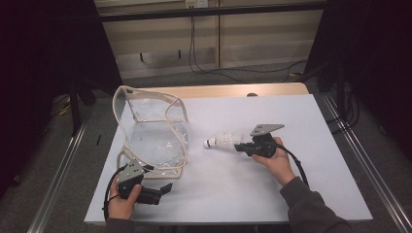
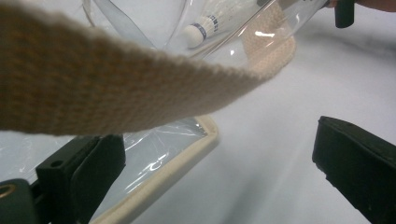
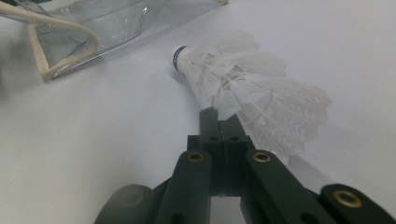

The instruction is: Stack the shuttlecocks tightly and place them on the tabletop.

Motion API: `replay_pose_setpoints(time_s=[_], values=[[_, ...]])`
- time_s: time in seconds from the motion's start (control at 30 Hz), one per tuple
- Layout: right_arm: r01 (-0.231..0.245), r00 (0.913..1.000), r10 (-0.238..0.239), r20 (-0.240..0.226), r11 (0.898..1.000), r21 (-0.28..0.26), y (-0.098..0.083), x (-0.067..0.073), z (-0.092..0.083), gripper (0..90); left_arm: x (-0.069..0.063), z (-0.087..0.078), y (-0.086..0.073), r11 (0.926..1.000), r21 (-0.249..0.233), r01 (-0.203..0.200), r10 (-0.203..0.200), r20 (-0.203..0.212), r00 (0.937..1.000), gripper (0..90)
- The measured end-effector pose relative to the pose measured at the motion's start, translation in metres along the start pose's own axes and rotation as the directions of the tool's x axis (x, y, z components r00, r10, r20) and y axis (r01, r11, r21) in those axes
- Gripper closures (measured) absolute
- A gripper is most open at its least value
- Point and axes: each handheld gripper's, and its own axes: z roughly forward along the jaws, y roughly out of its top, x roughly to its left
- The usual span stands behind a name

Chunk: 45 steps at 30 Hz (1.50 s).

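Holding a white shuttlecock [image 3: 243,88] by the edge of its feather skirt, the right gripper [image 1: 241,147] rests low over the middle of the table [image 1: 291,194], its jaws clenched together on the feathers. The cork tip points toward the clear bag [image 1: 153,131], which stands open near the left edge of the table, and there is bare surface between tip and bag. The left gripper [image 1: 163,189] waits near the front left corner, just beside the foot of the bag, with its jaws released and wide apart; in the left gripper view one beige strap [image 2: 116,88] of the bag hangs across the picture above them, and whether it touches a jaw is hard to tell because it is blurred.

The main risk seems to be the feathers. They are thin, the pinch takes only a small part of the skirt, so the shuttlecock can swing, slip out or get a bent feather if the hand moves fast. The second risk is the bag itself. Its walls are soft and nobody holds the mouth open, so the cork can push the rim away or fold it instead of going inside. The loose strap can also catch on the left gripper and drag the bag toward the edge.
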Motion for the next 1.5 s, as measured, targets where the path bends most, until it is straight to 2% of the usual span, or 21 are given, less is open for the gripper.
replay_pose_setpoints(time_s=[1.5], values=[[-0.006, 1.0, 0.006, 0.005, 1.0, 0.018, -0.003, 0.003, 0.01, 89.3, 0.0, 0.0, 0.0, 1.0, 0.0, -0.003, 0.003, -0.002, 1.0, 2.6]])
